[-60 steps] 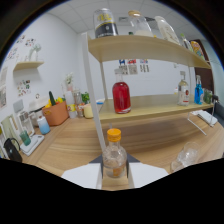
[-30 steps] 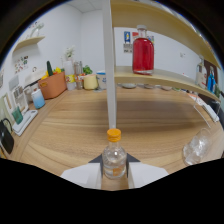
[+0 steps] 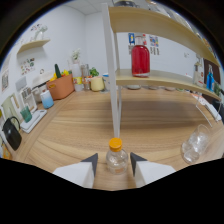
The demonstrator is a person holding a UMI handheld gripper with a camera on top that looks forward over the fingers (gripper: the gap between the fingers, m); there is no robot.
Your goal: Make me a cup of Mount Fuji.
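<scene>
My gripper (image 3: 116,170) has its 2 fingers clamped on a small clear bottle with an orange cap (image 3: 116,156), held upright over the wooden counter (image 3: 70,130) near its front edge. The empty glass (image 3: 195,145) stands on the counter off to my right, nothing poured yet. I judge the drink barely started: uncapping, pouring and mixing all remain

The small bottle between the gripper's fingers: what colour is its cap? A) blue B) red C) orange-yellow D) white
C: the clear small bottle, standing between the two fingers of the gripper, carries an orange-yellow cap.
</scene>
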